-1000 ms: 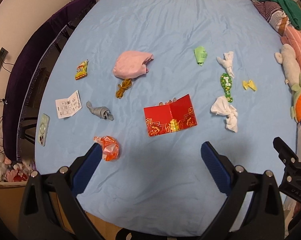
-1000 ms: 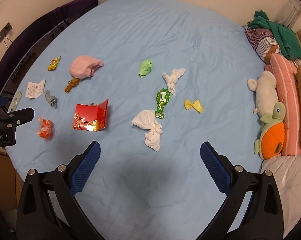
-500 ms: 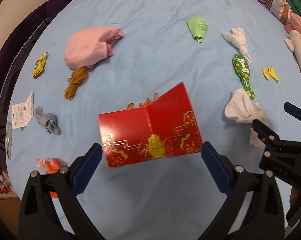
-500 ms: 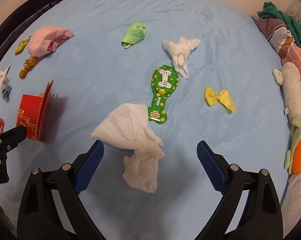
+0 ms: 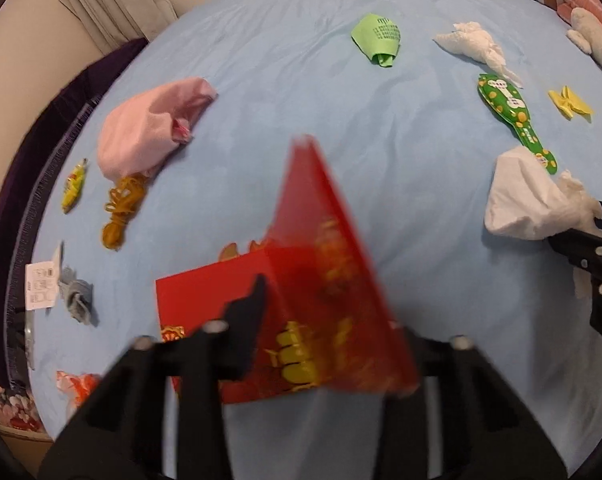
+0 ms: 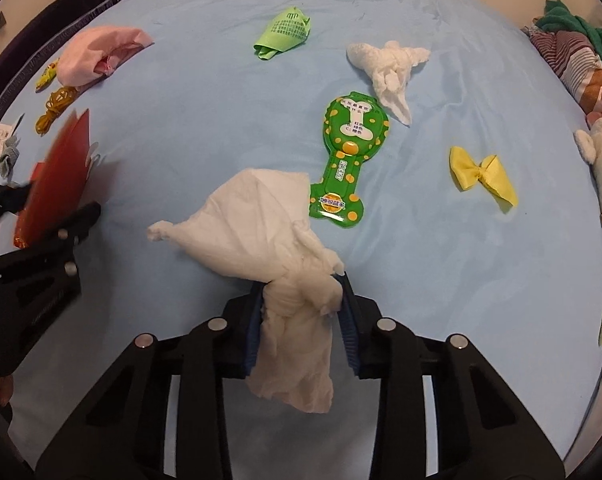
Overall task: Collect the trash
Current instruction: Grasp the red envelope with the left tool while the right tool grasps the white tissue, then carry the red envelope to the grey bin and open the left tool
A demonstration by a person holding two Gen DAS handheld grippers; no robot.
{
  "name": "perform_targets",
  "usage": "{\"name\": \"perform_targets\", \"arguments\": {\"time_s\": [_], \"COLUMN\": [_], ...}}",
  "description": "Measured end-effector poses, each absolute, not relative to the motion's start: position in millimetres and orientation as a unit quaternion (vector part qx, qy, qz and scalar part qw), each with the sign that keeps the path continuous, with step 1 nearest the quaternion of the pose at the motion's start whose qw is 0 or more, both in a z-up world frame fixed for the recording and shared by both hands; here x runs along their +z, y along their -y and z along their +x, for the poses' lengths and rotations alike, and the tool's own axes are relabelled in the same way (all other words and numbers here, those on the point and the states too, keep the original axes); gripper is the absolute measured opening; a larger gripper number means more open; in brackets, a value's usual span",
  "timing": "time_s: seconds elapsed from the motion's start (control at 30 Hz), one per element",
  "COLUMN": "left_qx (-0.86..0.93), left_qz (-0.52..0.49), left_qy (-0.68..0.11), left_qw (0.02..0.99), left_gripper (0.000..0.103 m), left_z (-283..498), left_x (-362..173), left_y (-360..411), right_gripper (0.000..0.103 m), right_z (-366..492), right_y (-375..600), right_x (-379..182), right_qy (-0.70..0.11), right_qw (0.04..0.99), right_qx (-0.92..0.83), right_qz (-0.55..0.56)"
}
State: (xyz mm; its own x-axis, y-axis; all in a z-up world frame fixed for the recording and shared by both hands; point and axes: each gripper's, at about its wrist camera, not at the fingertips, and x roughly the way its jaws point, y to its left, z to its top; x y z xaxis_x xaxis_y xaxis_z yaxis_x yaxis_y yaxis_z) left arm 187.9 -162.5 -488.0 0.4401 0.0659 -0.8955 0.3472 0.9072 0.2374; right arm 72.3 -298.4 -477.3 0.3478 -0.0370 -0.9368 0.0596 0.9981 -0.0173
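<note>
Currently, both jaws have just been closing: the right gripper (image 6: 301, 316) pinches the white tissue wad (image 6: 261, 224) on the blue bed sheet (image 6: 441, 280); the left gripper (image 5: 325, 320) squeezes the red folded card (image 5: 301, 280). Risks: tissue tearing, card buckling, sheet snagged.

My right tool (image 6: 301, 312), jaws just closing, clamps the white crumpled tissue (image 6: 269, 232) on the blue bed (image 6: 421, 280), beside the green package (image 6: 347, 152).
</note>
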Motion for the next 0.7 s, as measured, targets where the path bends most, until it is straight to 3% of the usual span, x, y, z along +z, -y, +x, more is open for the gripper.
{"name": "perform_targets", "arguments": {"time_s": [0.1,0.4,0.7], "left_qx": [-0.087,-0.09,-0.015], "left_qz": [0.173,0.103,0.024], "left_qy": [-0.53,-0.547,-0.565], "left_qw": [0.826,0.826,0.825], "left_gripper": [0.002,0.002,0.002], "left_z": [195,171,93], "left_x": [-481,-409,-324], "left_y": [154,103,-9], "right_gripper": [0.031,0.031,0.031], "right_z": [73,61,19], "right_y": [294,262,166], "right_x": [-464,-395,-310], "right_qy": [-0.566,-0.555,-0.552], "right_qw": [0.824,0.831,0.823], "right_qx": [-0.022,0.014,0.118], "right_qz": [0.009,-0.013,-0.073]}}
